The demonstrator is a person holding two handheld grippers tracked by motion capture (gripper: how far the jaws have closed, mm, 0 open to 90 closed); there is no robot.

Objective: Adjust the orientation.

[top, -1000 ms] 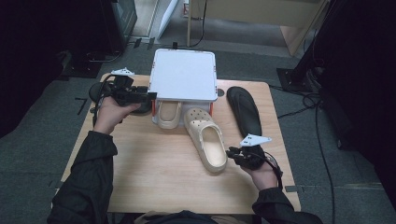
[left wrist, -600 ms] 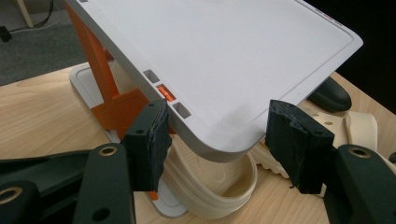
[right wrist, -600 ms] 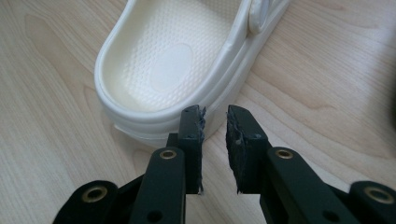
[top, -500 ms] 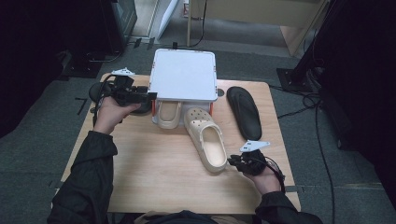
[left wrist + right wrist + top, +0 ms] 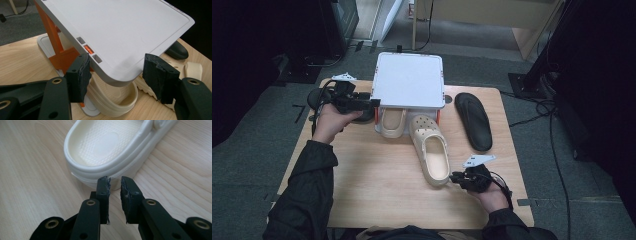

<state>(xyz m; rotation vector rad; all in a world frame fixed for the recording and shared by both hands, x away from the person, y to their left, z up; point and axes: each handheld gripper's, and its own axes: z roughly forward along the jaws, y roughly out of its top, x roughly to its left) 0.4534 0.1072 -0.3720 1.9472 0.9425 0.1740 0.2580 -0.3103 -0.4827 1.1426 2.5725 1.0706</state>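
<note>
A cream clog [image 5: 432, 150] lies on the wooden table [image 5: 362, 185], toe toward a white-topped shoe rack [image 5: 409, 80] with orange posts. A second cream clog [image 5: 392, 122] sits under the rack. My right gripper [image 5: 454, 177] is right behind the loose clog's heel [image 5: 105, 142]. Its jaws [image 5: 115, 181] stand open by a narrow gap with nothing between them. My left gripper [image 5: 372, 104] is at the rack's front left corner, open wide. In the left gripper view [image 5: 116, 72] the corner of the white shelf [image 5: 120, 37] lies between the jaws, above the tucked clog [image 5: 117, 100].
A black sandal [image 5: 474, 120] lies on the table right of the rack. Bare wood spreads across the near left part of the table. Dark floor, cables and furniture surround the table.
My right gripper has slid a little toward the table's near edge, to just behind the clog's heel. The left gripper, rack and shoes have stayed put.
</note>
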